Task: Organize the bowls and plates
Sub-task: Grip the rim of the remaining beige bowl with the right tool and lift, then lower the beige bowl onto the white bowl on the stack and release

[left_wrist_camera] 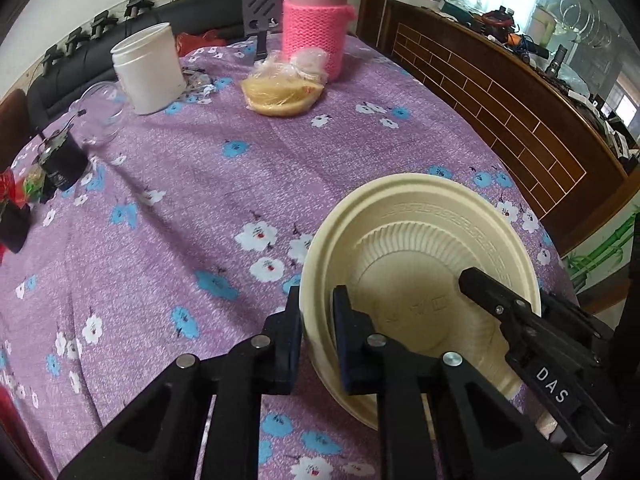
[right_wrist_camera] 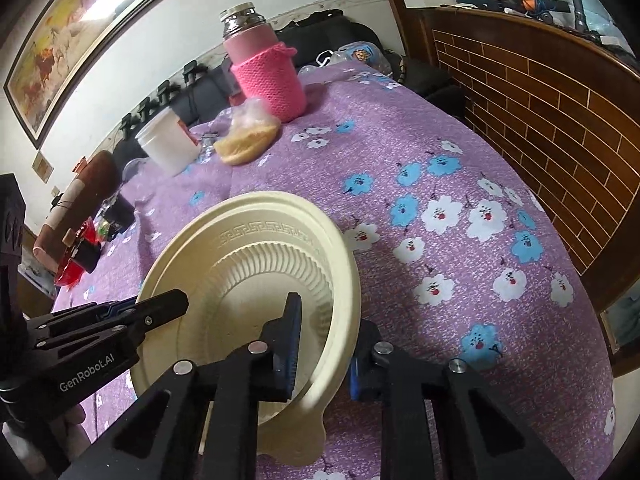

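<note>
We've got a cream stack (left_wrist_camera: 420, 264) of nested dishes at the near edge of the table (left_wrist_camera: 192, 184): a ribbed bowl (left_wrist_camera: 412, 280) sitting inside a wider plate with a key-pattern band (right_wrist_camera: 264, 236), all on the purple floral cloth. Left gripper (left_wrist_camera: 318, 336) straddles the near-left rim, one finger outside the wall, one inside; pads look pressed to the rim, so we read it as clamped on the stack, though how firmly we can't tell. Right gripper (right_wrist_camera: 324, 352) does the same on the opposite rim, inner blue pad (right_wrist_camera: 290, 344) inside the bowl, outer finger outside the plate edge, also apparently pinching. In the right wrist view the stack looks tilted, possibly partly lifted; whether the base touches the cloth is hidden. Risks from here: both grips are on thin rim only, so any uneven pull between the two hands could flex the plastic and pop one pad off. If a gripper has caught only the outer plate wall, the inner bowl could slide or rattle loose when tilted. The stack is close to the table edge, so a slip likely drops it to the floor. Cloth could drag and bunch if the base scrapes. Far clutter, namely the white tub (left_wrist_camera: 148, 68), the pink knit-sleeved flask (left_wrist_camera: 316, 28) and the bagged noodles (left_wrist_camera: 280, 92), is well apart and no collision threat yet.
</note>
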`<action>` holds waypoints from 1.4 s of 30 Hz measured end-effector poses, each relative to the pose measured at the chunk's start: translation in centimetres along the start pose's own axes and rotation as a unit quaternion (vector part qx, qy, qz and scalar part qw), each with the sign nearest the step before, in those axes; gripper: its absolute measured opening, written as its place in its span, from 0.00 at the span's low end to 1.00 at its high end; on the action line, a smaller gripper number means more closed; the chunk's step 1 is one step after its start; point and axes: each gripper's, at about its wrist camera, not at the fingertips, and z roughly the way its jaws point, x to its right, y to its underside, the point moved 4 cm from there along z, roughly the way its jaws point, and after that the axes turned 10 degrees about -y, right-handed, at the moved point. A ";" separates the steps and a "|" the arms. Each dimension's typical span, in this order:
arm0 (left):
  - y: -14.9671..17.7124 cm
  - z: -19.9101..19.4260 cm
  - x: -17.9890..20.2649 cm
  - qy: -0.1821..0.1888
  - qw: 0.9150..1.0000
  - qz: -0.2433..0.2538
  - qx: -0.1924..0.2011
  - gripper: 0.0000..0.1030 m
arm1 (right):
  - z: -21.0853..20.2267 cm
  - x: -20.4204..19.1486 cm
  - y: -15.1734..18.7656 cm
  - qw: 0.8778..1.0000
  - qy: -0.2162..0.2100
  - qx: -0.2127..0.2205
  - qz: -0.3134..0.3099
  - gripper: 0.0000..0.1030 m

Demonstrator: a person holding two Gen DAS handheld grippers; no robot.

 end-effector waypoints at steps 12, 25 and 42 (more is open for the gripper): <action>2.9 -6.9 -6.3 -0.020 0.998 -0.047 0.039 0.14 | -0.7 -7.5 1.5 0.997 -0.047 -0.014 -0.063 0.19; 9.5 -16.0 -16.9 -0.042 0.985 -0.137 0.095 0.14 | -3.1 -21.2 4.4 0.984 -0.093 -0.016 -0.153 0.19; 20.9 -24.2 -34.3 -0.103 0.937 -0.301 0.142 0.15 | -0.7 -40.9 12.0 0.946 -0.177 -0.056 -0.265 0.20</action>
